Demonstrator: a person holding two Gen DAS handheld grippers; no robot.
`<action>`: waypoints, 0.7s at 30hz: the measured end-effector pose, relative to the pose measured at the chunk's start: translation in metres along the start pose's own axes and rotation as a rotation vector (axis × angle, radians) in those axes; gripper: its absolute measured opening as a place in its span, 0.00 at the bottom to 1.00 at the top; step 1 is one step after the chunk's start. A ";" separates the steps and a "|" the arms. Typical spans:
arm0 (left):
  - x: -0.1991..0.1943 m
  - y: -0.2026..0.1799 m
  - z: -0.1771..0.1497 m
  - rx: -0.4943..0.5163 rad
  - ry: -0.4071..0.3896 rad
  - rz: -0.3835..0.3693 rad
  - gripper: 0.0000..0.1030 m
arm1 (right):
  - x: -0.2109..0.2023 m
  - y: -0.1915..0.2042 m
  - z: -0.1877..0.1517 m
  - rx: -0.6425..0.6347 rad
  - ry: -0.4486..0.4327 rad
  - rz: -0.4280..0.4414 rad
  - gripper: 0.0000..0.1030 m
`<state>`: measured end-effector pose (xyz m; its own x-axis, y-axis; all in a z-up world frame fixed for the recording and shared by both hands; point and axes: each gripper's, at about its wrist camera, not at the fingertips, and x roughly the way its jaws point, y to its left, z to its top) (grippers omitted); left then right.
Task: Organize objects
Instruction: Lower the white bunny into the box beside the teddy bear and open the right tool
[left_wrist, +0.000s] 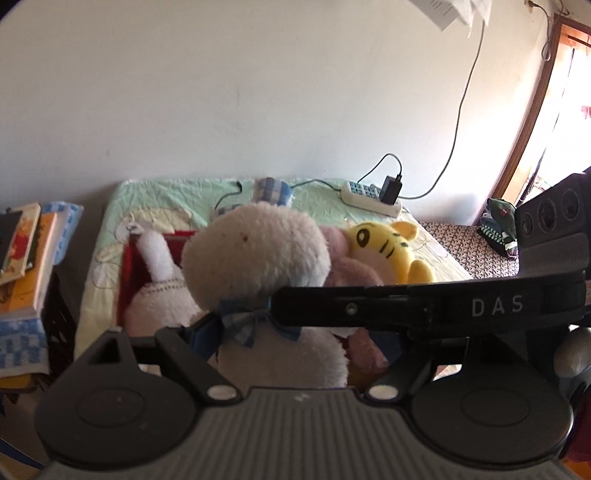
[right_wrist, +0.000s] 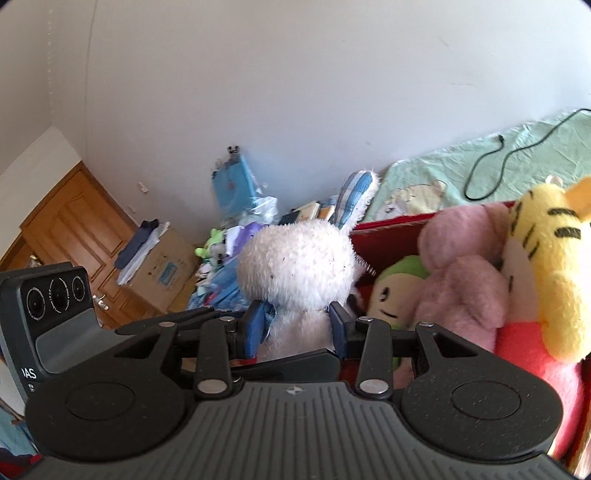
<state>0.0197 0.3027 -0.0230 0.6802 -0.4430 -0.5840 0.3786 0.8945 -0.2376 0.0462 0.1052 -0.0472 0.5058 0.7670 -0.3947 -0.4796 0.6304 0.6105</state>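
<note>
The right gripper (right_wrist: 297, 328) has its jaws clenched on the neck of the white plush rabbit (right_wrist: 295, 266), held above the red box (right_wrist: 384, 236) on the bed (left_wrist: 321, 195); the left gripper's (left_wrist: 291, 328) jaws I cannot tell; the soft neck could slip free and tumble outside.

"DAS" on right gripper (left_wrist: 280, 314), "AS" on left gripper (right_wrist: 236, 354)

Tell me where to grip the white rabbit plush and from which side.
Grip the white rabbit plush at its narrow neck, just under the round head by the blue checked bow, coming from behind. The right gripper already pinches it there; the head is too wide.
</note>
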 end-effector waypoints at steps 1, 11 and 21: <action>0.004 0.001 0.000 -0.006 0.005 -0.001 0.79 | 0.002 -0.004 -0.001 0.004 0.000 -0.003 0.40; 0.031 0.012 -0.006 -0.041 0.065 -0.019 0.79 | 0.012 -0.015 -0.005 0.034 0.017 -0.054 0.39; 0.046 0.008 -0.010 -0.038 0.115 0.000 0.85 | 0.014 -0.012 -0.011 -0.009 0.023 -0.125 0.38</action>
<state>0.0478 0.2900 -0.0594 0.6027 -0.4349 -0.6690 0.3525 0.8973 -0.2657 0.0514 0.1097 -0.0676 0.5452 0.6852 -0.4829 -0.4204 0.7219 0.5497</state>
